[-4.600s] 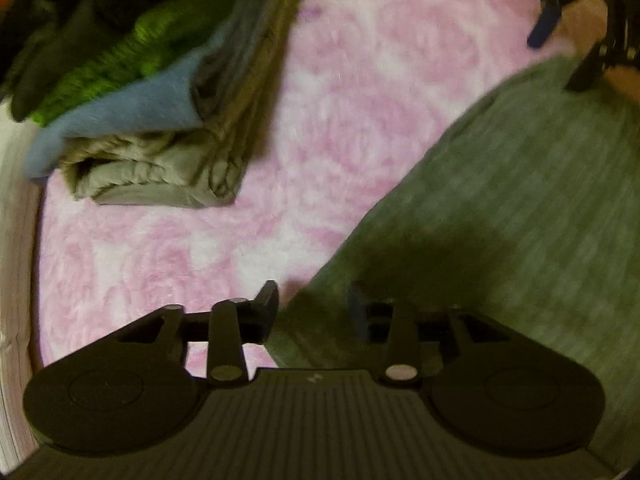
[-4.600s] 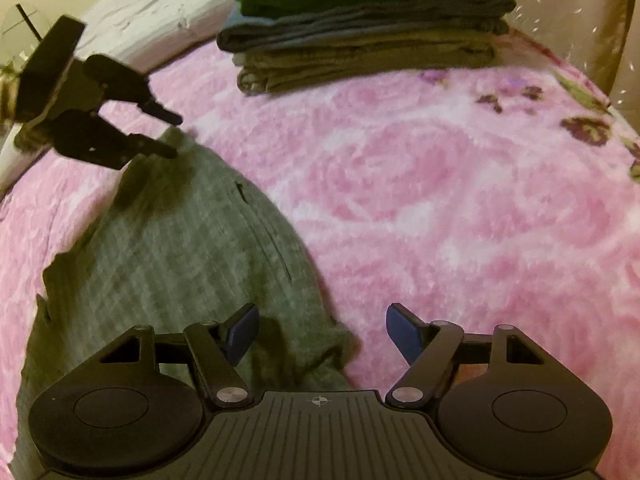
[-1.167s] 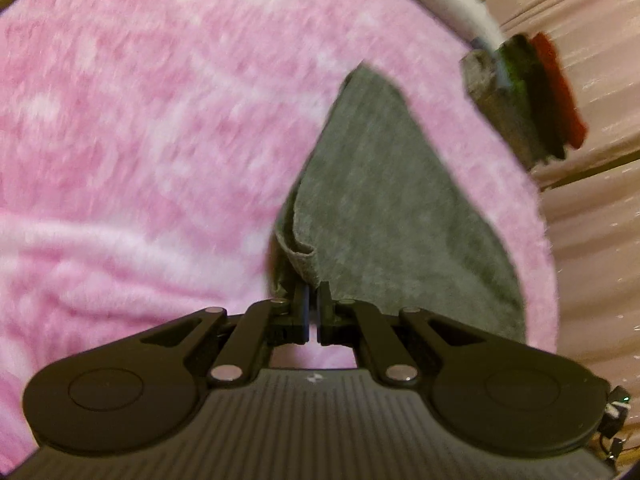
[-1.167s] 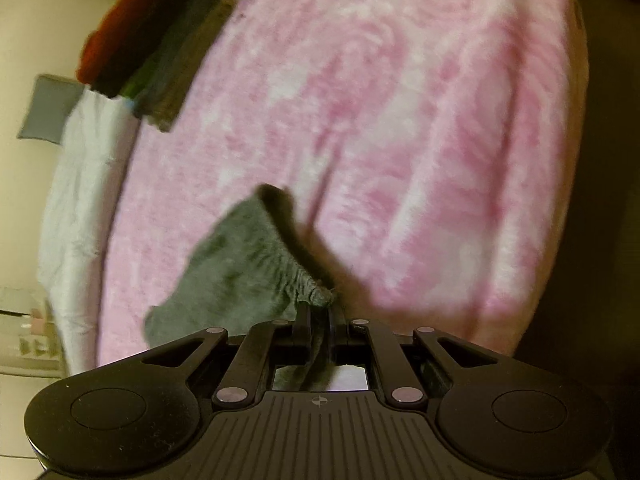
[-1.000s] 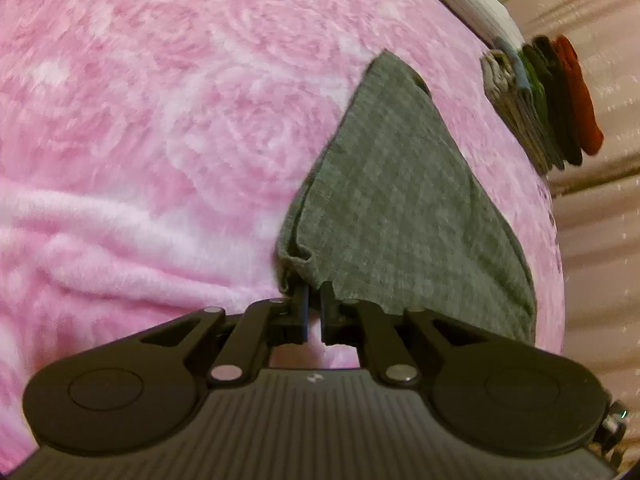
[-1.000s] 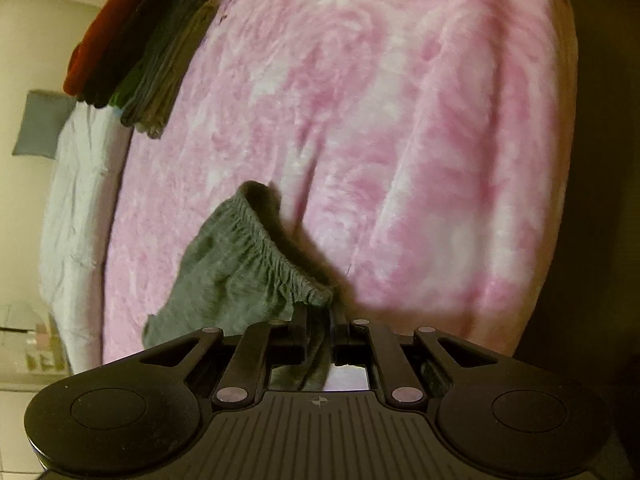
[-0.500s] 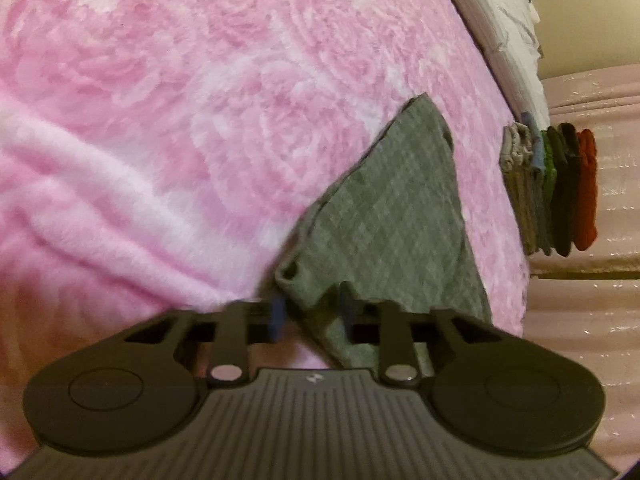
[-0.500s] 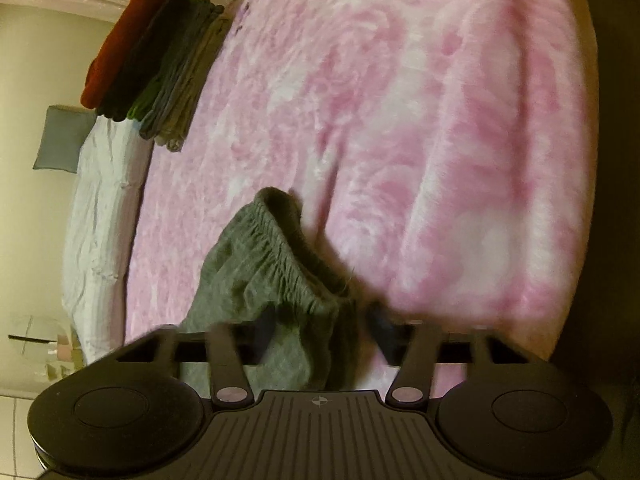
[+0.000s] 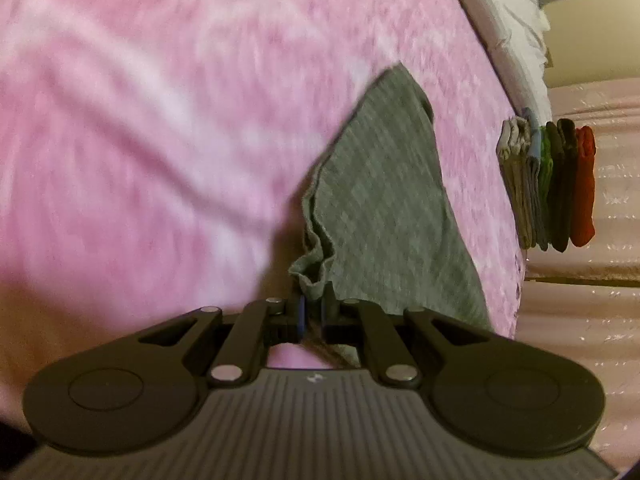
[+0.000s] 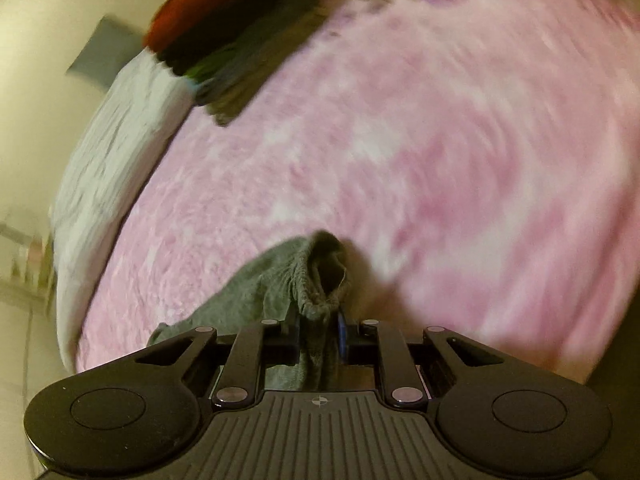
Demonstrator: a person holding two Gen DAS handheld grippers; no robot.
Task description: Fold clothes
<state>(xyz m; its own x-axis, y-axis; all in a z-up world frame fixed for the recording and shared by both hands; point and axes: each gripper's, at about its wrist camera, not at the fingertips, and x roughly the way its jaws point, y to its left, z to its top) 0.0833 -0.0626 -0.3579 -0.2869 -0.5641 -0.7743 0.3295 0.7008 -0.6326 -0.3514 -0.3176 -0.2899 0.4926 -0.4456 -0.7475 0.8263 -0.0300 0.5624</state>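
No readable writing. Left tongs (image 9: 311, 312) pinch hem corner of grey garment (image 9: 384, 208), spread on pink bed (image 9: 160, 120) toward folded stack (image 9: 548, 184) at far edge. Right tongs (image 10: 319, 330) clamp bunched waistband; view motion-blurred.

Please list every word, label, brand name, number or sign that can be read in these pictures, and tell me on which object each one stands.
None can be read: no words or numbers show on the grey garment, the pink blanket or the folded stack.
Left gripper body: one small pale mark, too small to read.
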